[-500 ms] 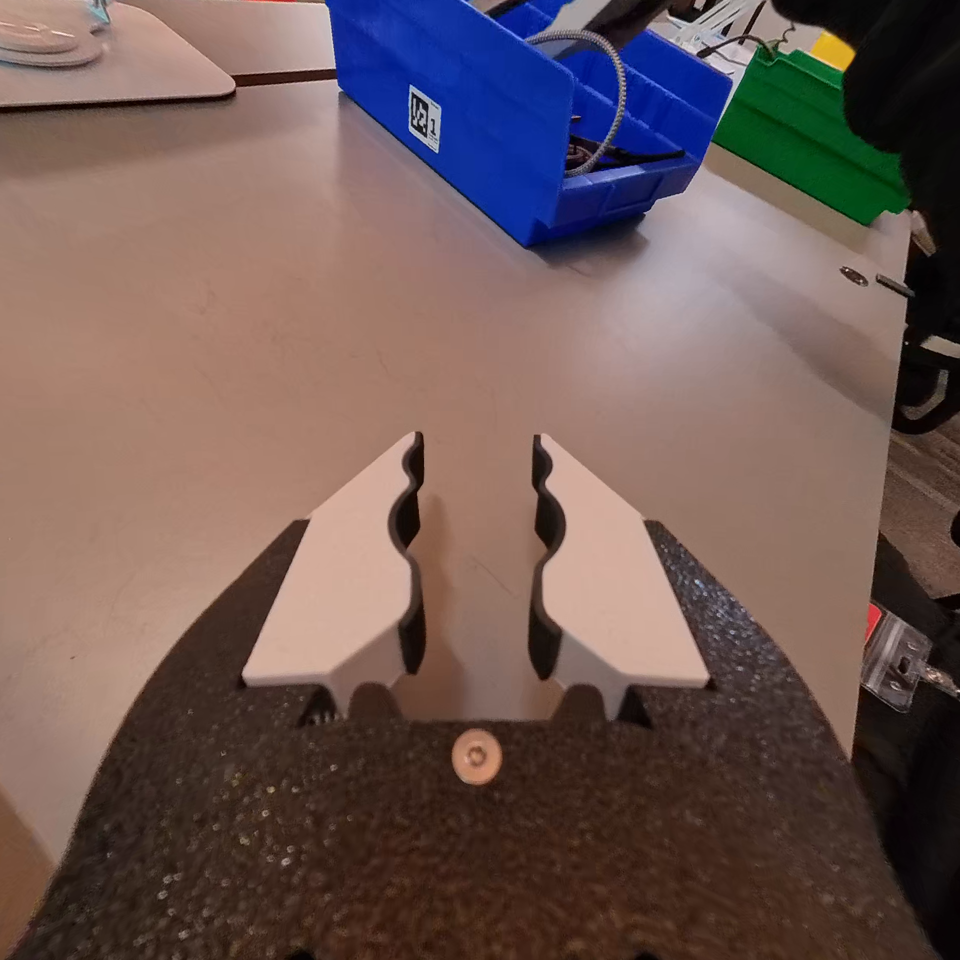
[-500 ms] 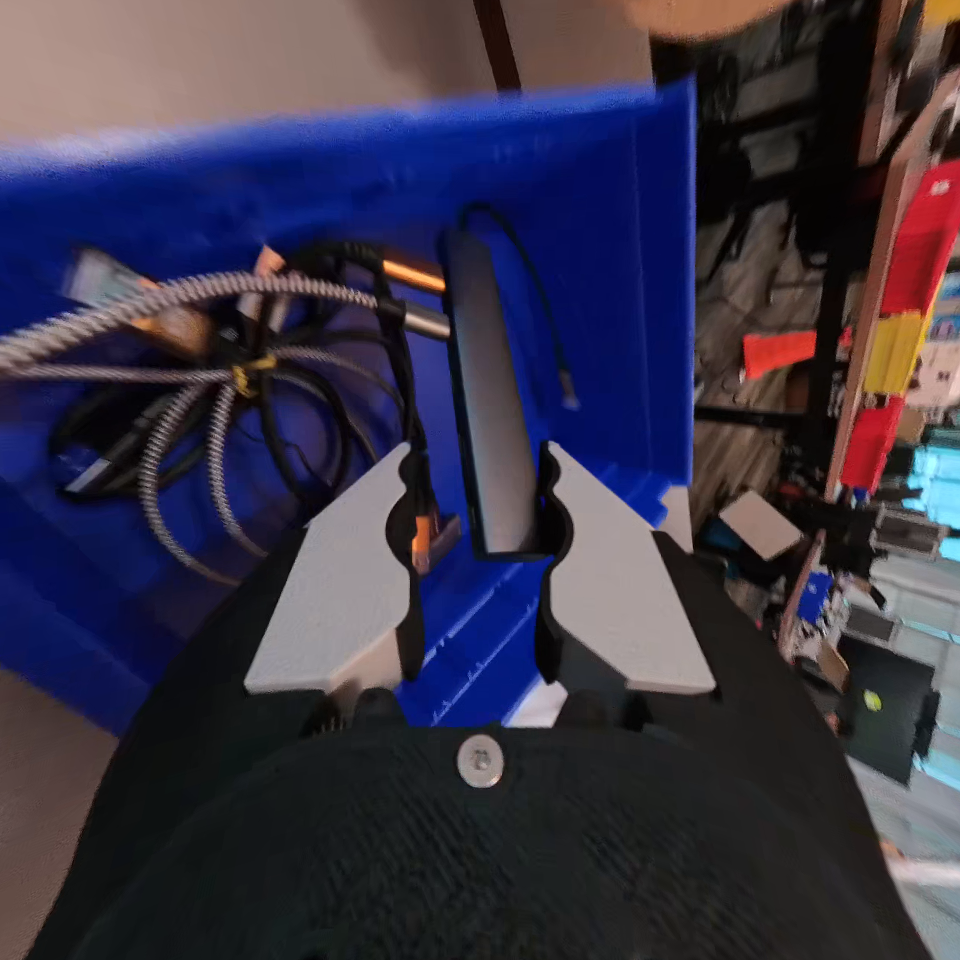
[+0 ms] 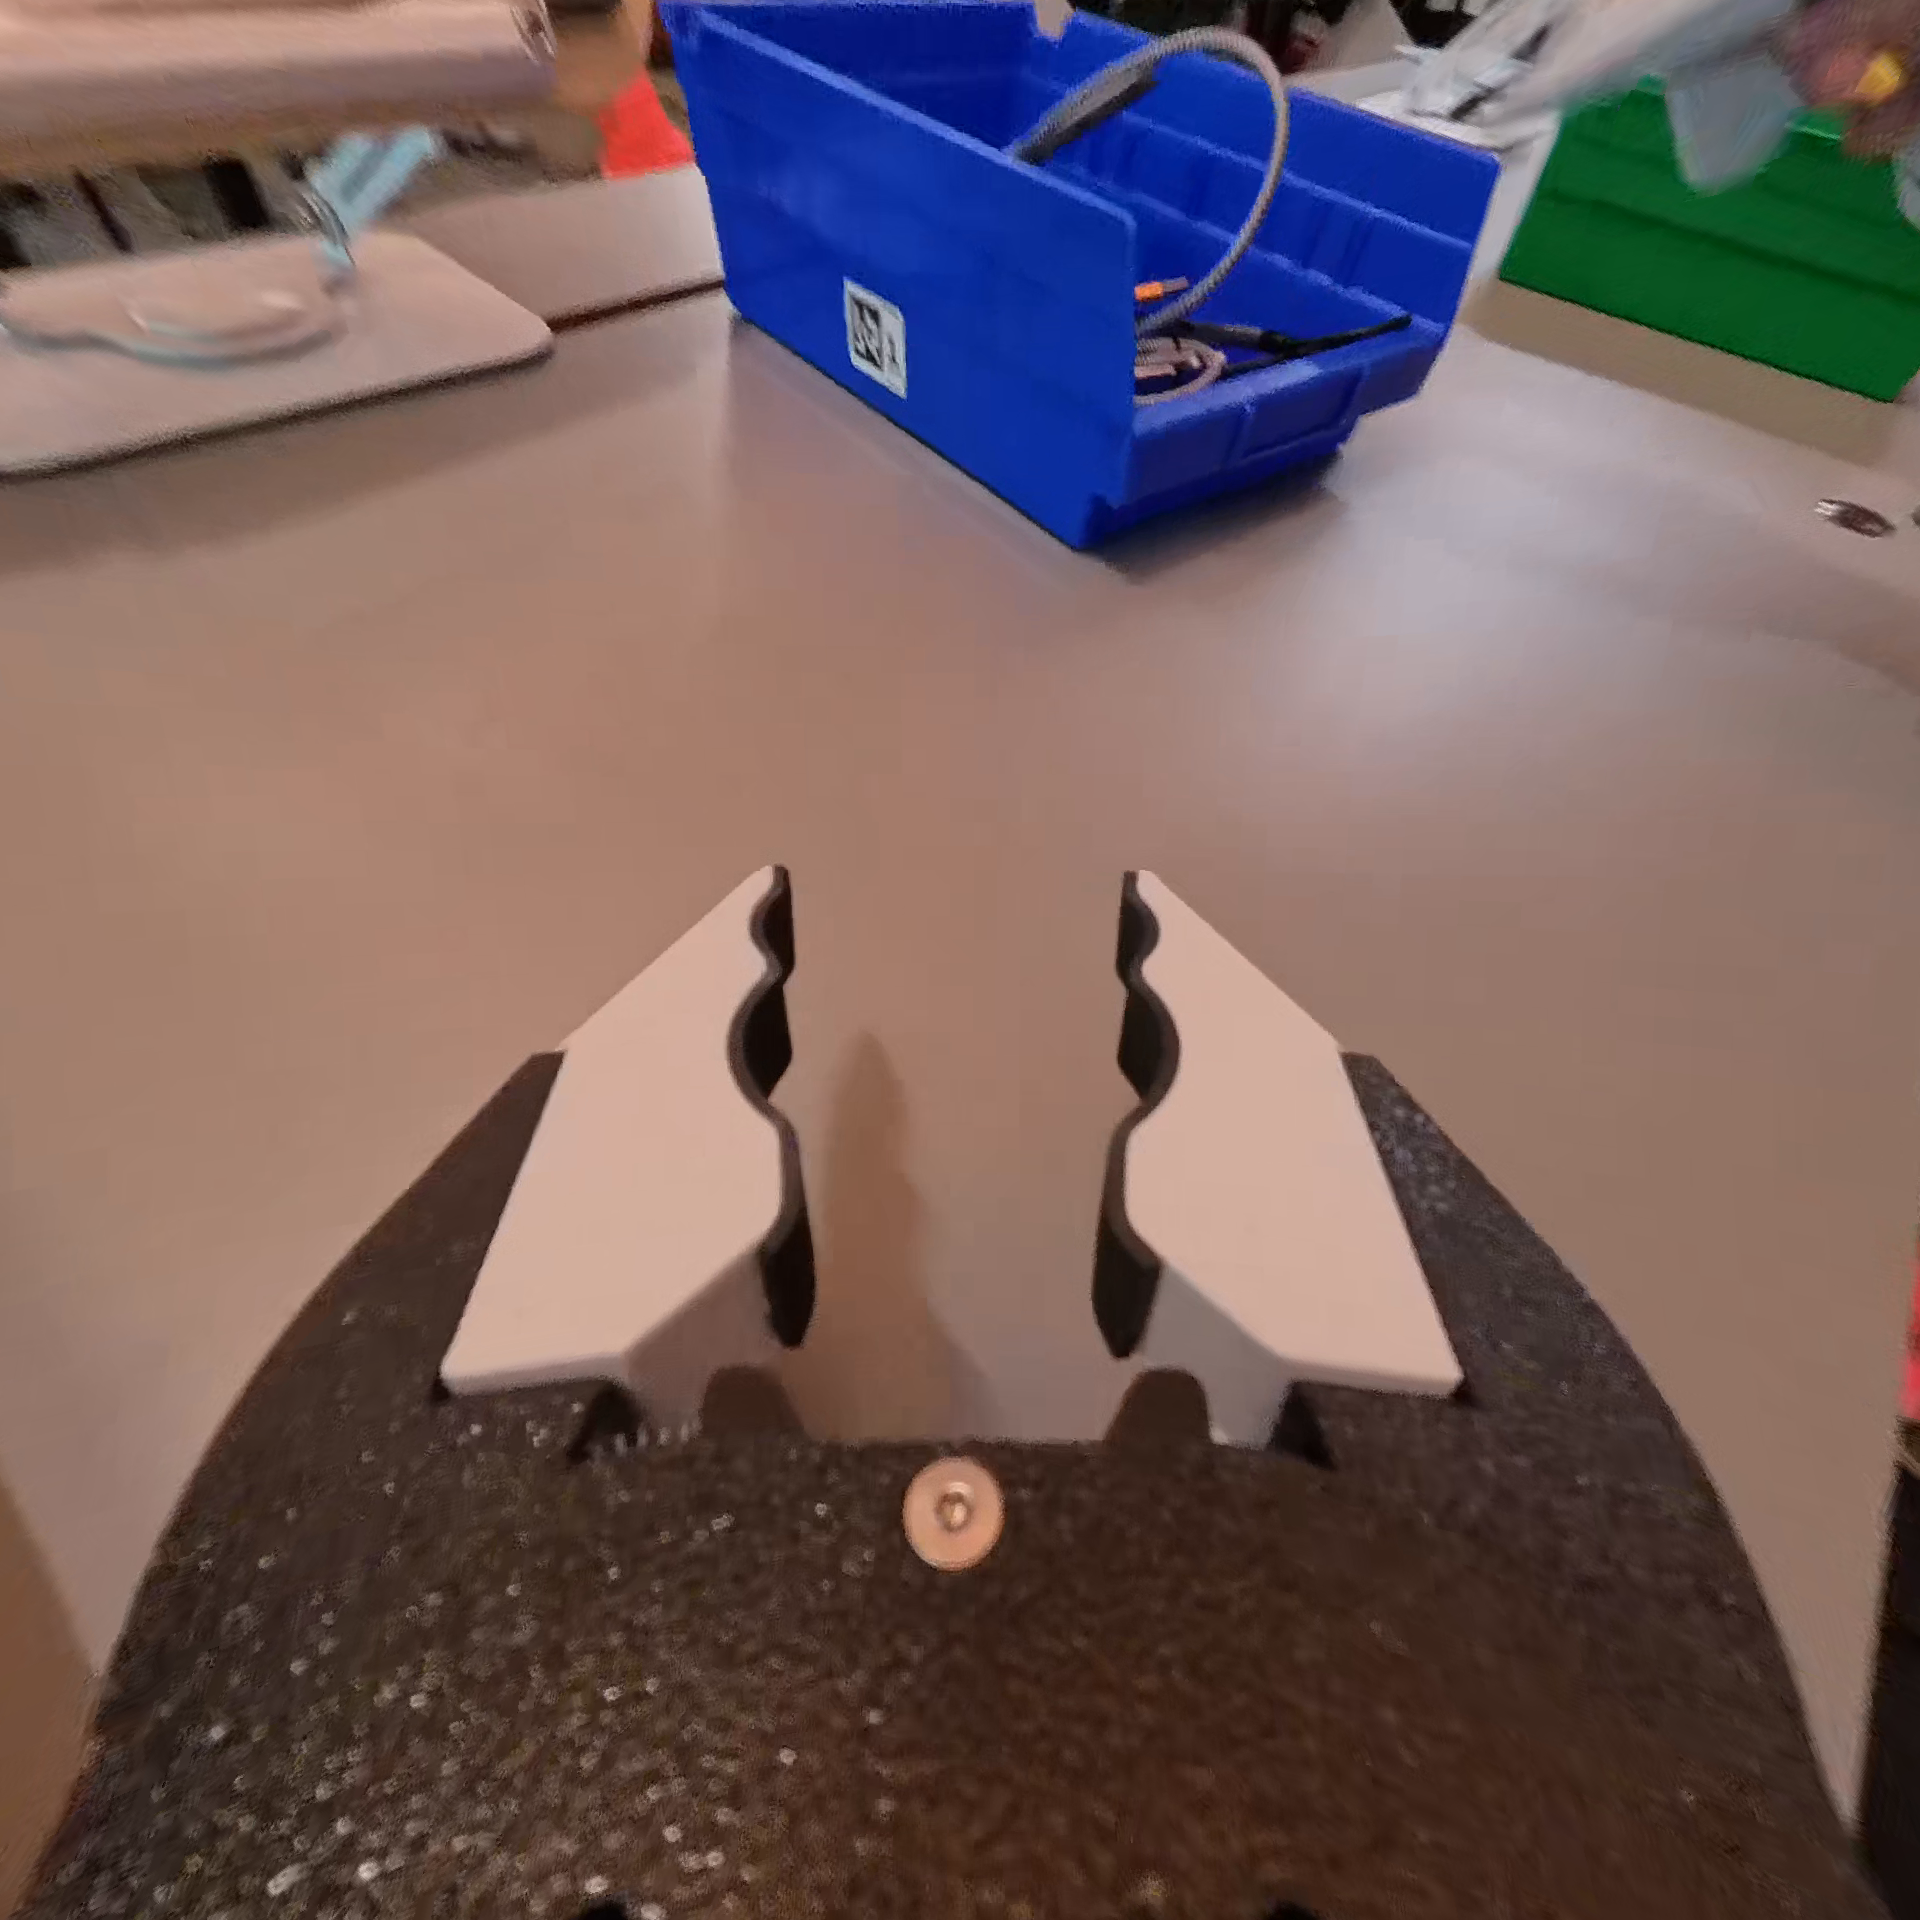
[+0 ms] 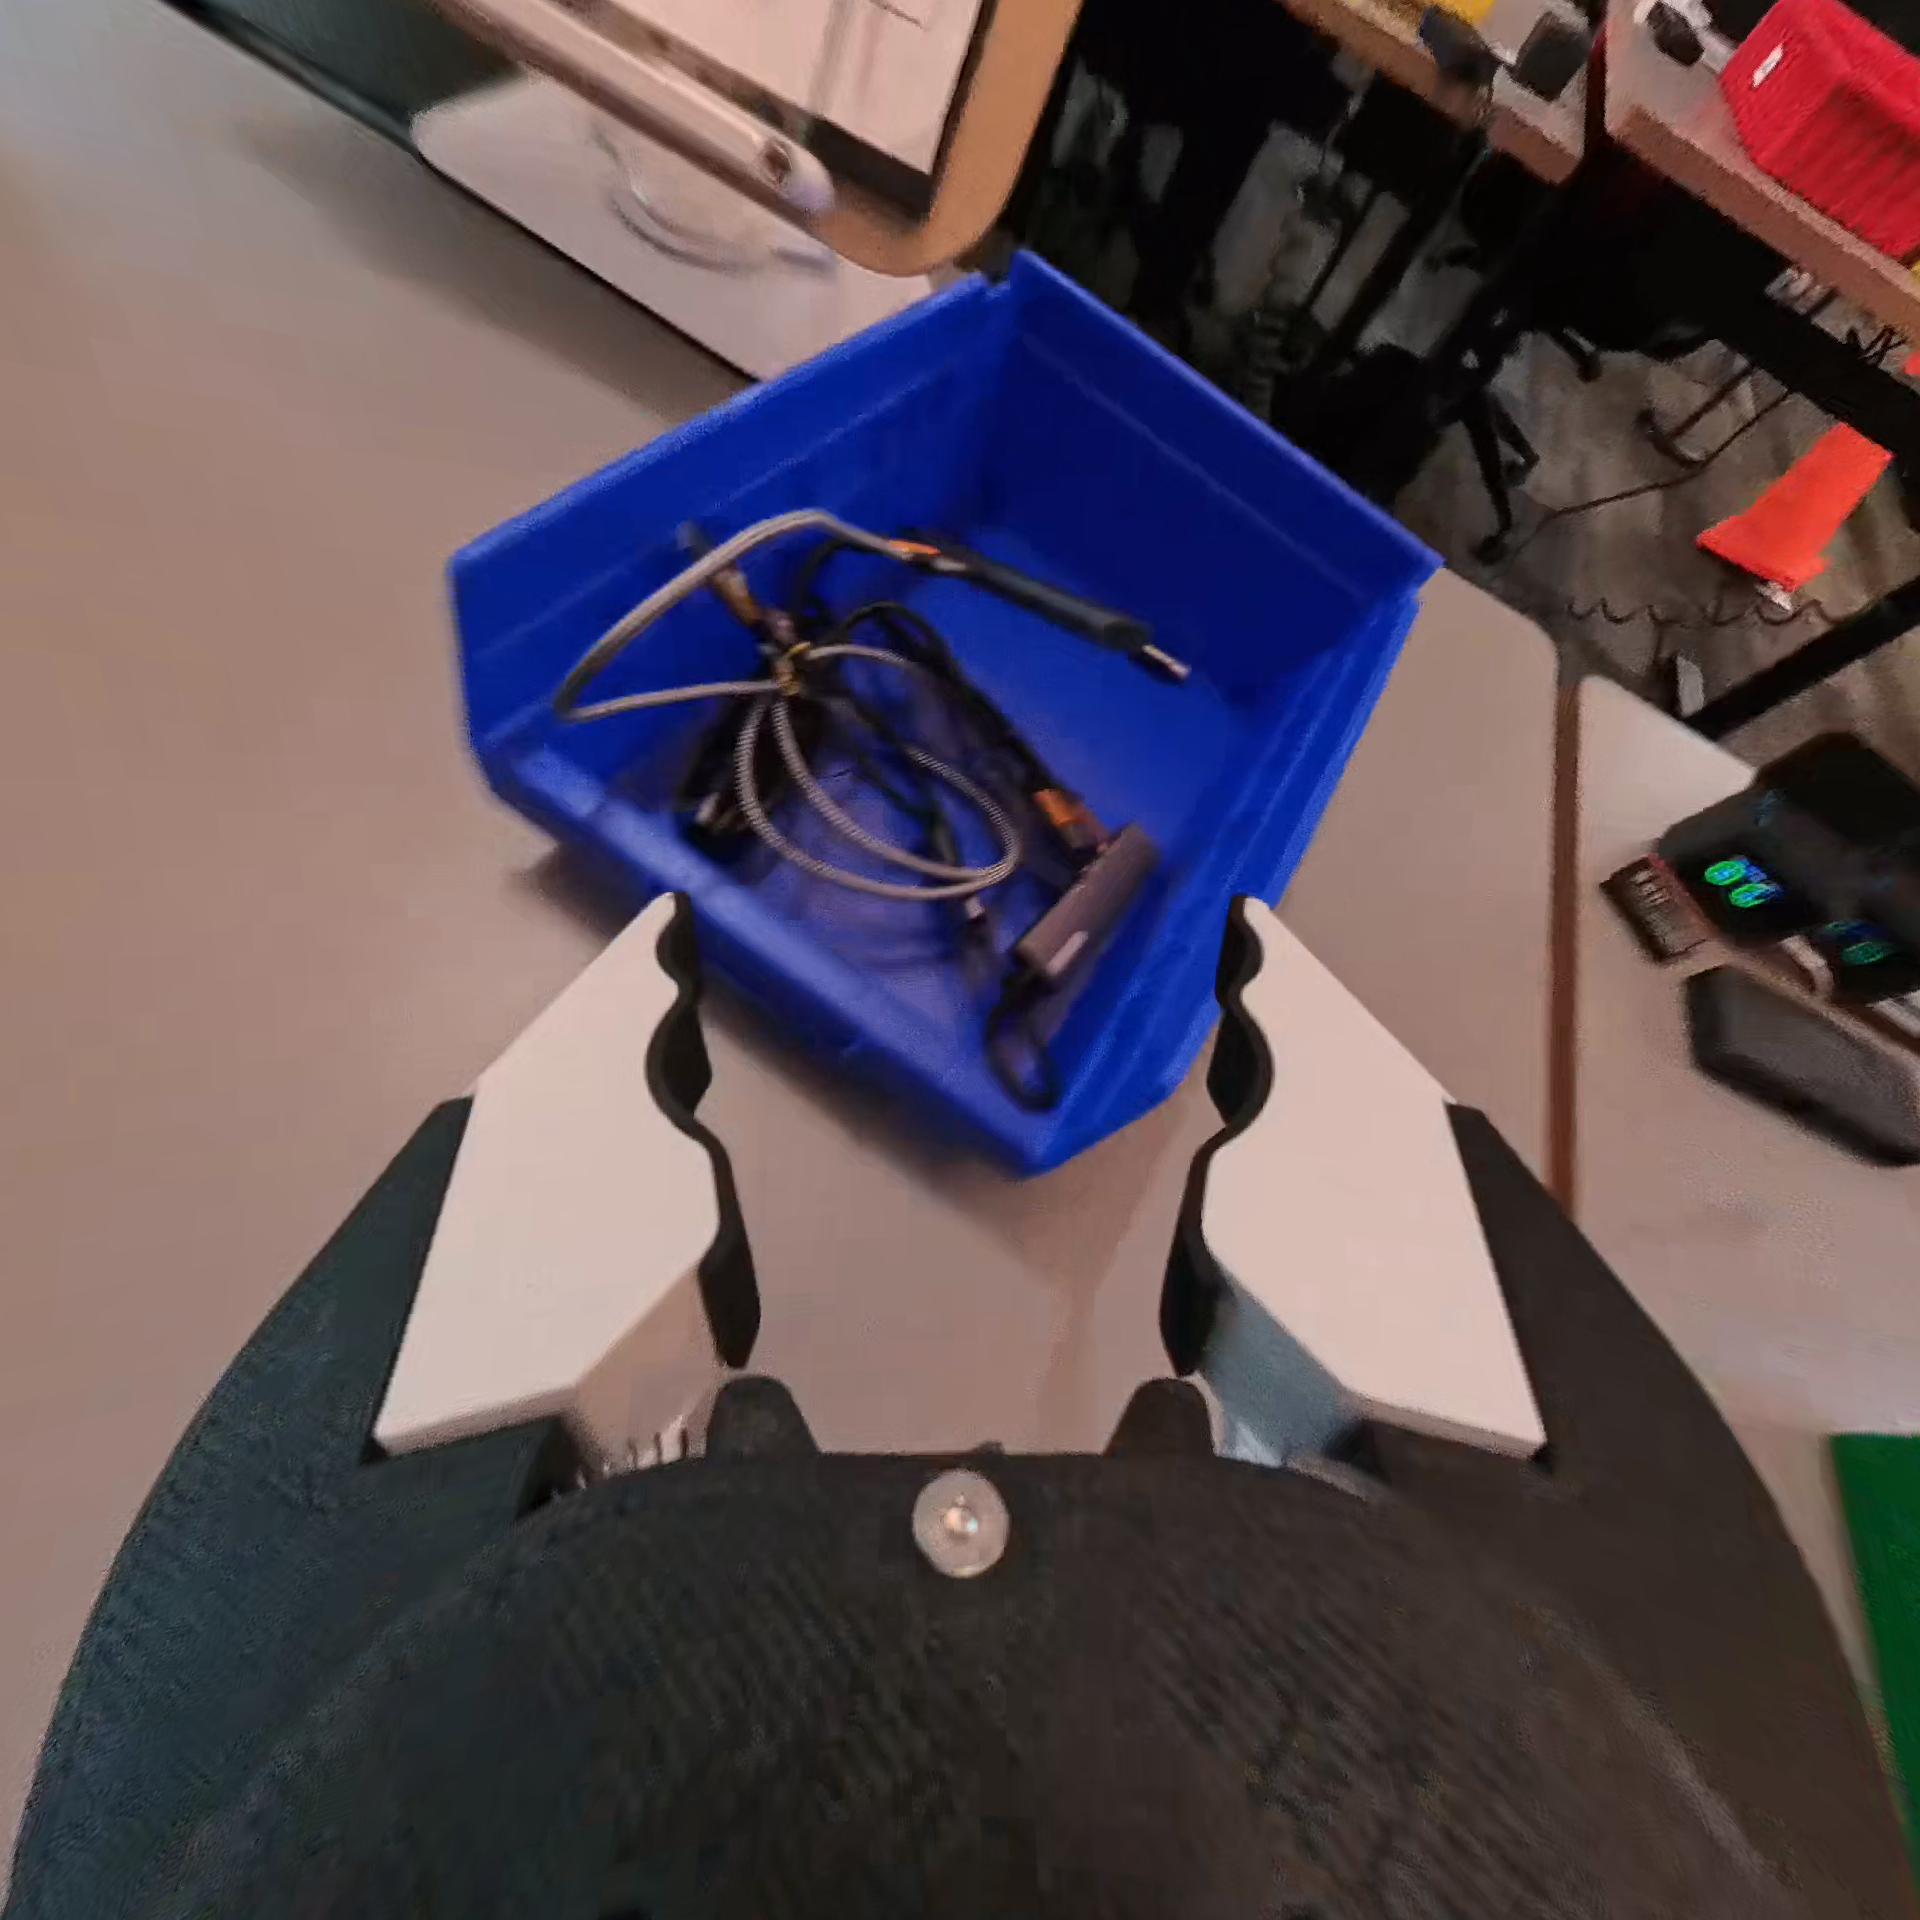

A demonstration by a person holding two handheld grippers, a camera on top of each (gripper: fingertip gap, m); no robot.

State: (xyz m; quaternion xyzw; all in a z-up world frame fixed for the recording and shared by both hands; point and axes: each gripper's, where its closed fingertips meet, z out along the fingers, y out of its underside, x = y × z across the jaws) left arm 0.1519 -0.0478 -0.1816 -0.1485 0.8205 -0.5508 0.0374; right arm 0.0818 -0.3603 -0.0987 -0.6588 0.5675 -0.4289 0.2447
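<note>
Left gripper: found with jaws apart, a moderate gap, nothing between them but bare table. Recorded as hovering low over the surface, touching nothing. Located the nearest object, a blue bin, well ahead and slightly to the right, with a square printed sticker on its long side wall. Observed a grey braided cable arching up above the rim and dropping back inside. Noted a flat grey mat far left carrying a clear item, too blurred to identify, and a green bin beyond the blue one to the right.

Right gripper: found with jaws wide apart and empty, raised and looking down into the same blue bin from its low open front. No contact with bin or contents. Counted inside: a loose tangle of cables, braided grey and thin black, lying on the bin floor; a slim grey adapter block near the front right corner, resting among the cable ends. Cannot tell whether the block is plugged into any of them. Registered outward: table on the left, dark devices with green lit displays to the right, a red bin on a far bench. Marked blur across both views.
</note>
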